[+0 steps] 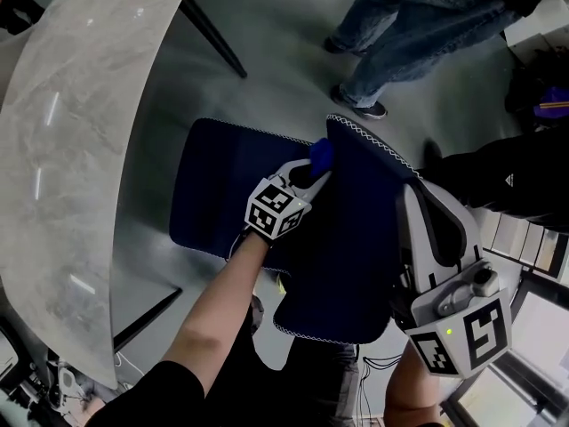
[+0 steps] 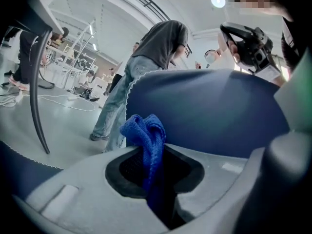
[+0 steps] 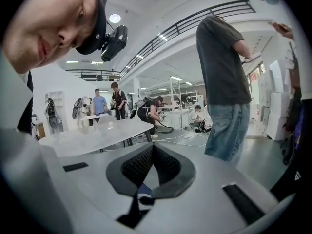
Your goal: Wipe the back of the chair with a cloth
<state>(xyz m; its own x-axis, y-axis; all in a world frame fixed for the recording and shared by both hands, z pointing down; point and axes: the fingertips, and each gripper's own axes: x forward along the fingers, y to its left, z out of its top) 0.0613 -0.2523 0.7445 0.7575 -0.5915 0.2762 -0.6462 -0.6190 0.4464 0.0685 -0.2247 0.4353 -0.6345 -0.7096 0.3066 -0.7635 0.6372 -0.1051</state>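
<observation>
Head view, left claw (image 1: 310,174) pinching cloth (image 1: 321,155) at chair back (image 1: 351,256) edge, right claw (image 3: 152,152) closed

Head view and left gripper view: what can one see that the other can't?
Only the head view shows the marble tabletop from above, the person's left forearm and the marker cube on the left gripper. Only the left gripper view shows the bystander's grey shirt, a ceiling light and, up close, the jaws shut on the blue cloth. Both show that cloth, the dark blue chair back and the bystander's jeans.
</observation>
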